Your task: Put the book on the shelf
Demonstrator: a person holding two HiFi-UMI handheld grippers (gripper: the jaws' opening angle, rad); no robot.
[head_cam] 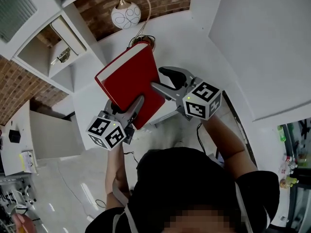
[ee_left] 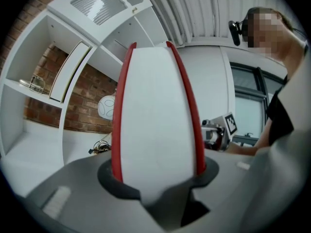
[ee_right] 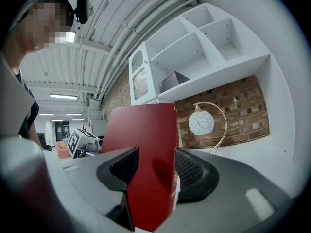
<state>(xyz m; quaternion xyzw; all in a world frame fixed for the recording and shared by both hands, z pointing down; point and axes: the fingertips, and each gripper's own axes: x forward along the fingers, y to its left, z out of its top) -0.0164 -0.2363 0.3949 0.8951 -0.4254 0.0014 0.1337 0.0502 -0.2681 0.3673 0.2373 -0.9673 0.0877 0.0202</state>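
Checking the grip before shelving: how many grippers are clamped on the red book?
2. The left gripper clamps the red book at its near end; the right gripper clamps its right side, as the head view shows. Neither is hidden.

Red hardcover book (head_cam: 129, 76), white page edges. Grey left gripper (head_cam: 138, 102) and right gripper (head_cam: 158, 78), black-and-white marker cubes (head_cam: 202, 100). White globe lamp (head_cam: 125, 16), dark looping lines
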